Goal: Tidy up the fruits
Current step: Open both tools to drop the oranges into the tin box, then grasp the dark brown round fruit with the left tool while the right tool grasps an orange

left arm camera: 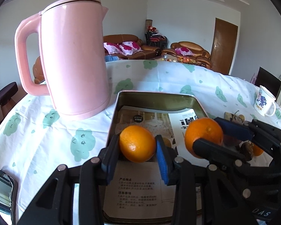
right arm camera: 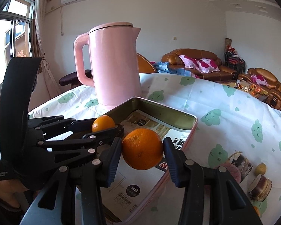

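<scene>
- The surface (left arm camera: 159, 75) wears a white cloth with mint green cloud faces on it, and it carries everything else here.
- A big pink kettle (left arm camera: 75, 56) stands upright just behind the tray's far left corner, lid on, handle to the left. It blocks a good chunk of the room in the left wrist view.
- The metal tray (right arm camera: 170, 115) sits in the middle, lined with printed paper sheets (left arm camera: 138, 193). There's Chinese text on them but it's too small for me to read properly.
- The left hand-held gripper (left arm camera: 137, 146) is clamped on an orange (left arm camera: 136, 143), holding it over the tray.
- The right hand-held gripper (right arm camera: 142, 150) is squeezing a second orange (right arm camera: 142, 148), over the tray's right edge.
- In the right wrist view the left one's black body sits on the left and hides part of the tray; its side reads "Data Acquisition System".
- A white mug (left arm camera: 264, 101) with a blue cartoon print stands well off to the right, near the surface edge.
- Right of the tray, on a printed mat, there's a brown lumpy fruit (right arm camera: 259, 187) and a small yellowish one (right arm camera: 260, 169). Can't tell what either is.
- A shiny dark phone-like thing (left arm camera: 3, 193) lies at the near left edge.
</scene>
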